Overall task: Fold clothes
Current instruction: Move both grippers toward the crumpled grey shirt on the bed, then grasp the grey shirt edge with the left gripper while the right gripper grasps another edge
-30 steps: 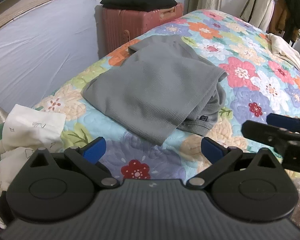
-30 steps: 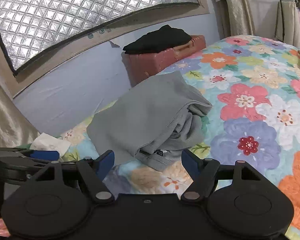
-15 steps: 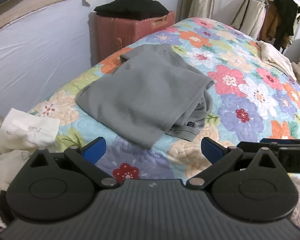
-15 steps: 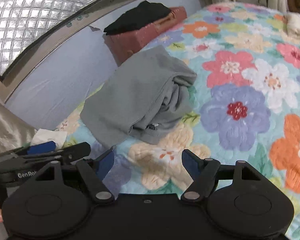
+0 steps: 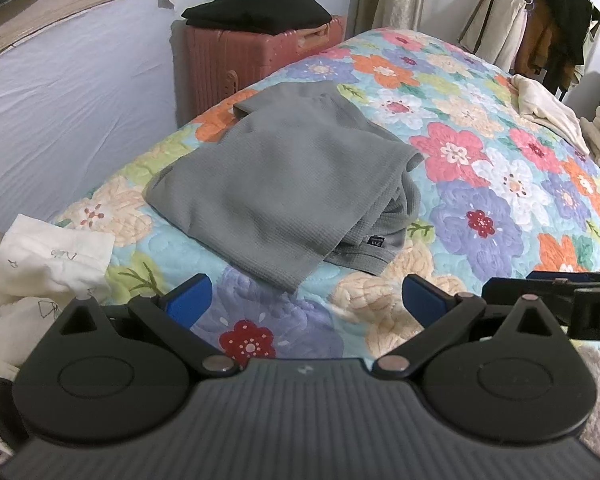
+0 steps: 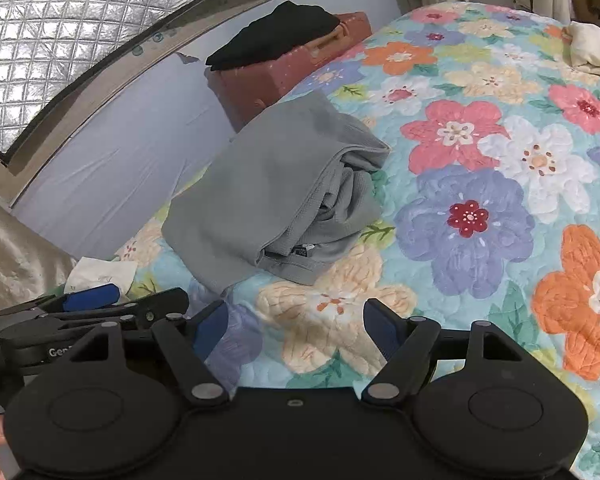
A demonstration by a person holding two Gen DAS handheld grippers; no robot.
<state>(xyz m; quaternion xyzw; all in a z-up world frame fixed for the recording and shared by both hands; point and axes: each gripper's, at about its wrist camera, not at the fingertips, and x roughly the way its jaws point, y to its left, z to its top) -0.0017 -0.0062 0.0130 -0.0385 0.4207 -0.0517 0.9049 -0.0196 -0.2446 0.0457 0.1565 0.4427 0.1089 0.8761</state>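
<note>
Looking along both tools, we see the grey shirt (image 5: 284,184) lying folded on the floral quilt (image 5: 480,208), close to the bed's left edge and just near of the pink suitcase (image 5: 236,60). From the left wrist view its long axis runs from near left to far right, slanting away toward the suitcase, with one corner pointing back at us and a narrower part reaching the far end. Its top layer lies flat and smooth; along the right side the lower layers bunch up in loose folds, and a small dark label (image 5: 377,241) shows at the near right hem. From the right wrist view the shirt (image 6: 268,188) sits left of centre, the bunched folds facing us. Our left gripper (image 5: 306,298) has its blue-tipped fingers (image 5: 190,298) spread wide, holding nothing, hovering above the quilt on the near side of the shirt and apart from it. Our right gripper (image 6: 296,326) is likewise spread wide and free of cloth, over a peach flower on the quilt. A black folded garment (image 5: 260,10) rests on top of the suitcase, and white clothes (image 5: 48,260) lie at the near left.
</note>
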